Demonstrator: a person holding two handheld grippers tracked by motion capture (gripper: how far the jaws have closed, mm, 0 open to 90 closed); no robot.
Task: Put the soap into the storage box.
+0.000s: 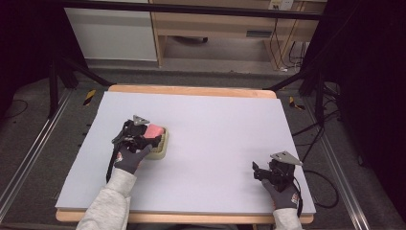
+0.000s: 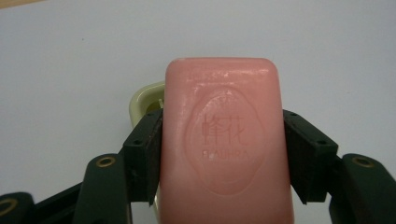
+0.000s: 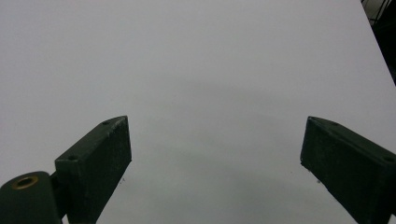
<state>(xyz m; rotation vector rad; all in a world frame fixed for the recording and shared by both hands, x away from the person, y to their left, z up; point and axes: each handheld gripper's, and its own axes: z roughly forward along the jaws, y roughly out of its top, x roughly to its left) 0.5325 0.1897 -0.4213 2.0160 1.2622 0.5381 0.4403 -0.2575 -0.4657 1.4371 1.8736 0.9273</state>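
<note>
A pink bar of soap (image 2: 226,140) with a stamped oval mark sits between the jaws of my left gripper (image 2: 223,154), which press on both its long sides. In the high view the same pink soap (image 1: 154,131) is held over a cream soap dish (image 1: 160,149) at the table's left middle, with my left gripper (image 1: 143,136) on it. Part of the cream dish (image 2: 144,100) peeks out behind the soap. My right gripper (image 1: 258,171) rests near the front right of the table, and its jaws (image 3: 215,163) stand wide apart over bare surface.
The pale lilac table mat (image 1: 206,124) lies on a wooden tabletop (image 1: 191,90). Black frame legs (image 1: 72,67) and cables (image 1: 316,134) stand off both sides of the table.
</note>
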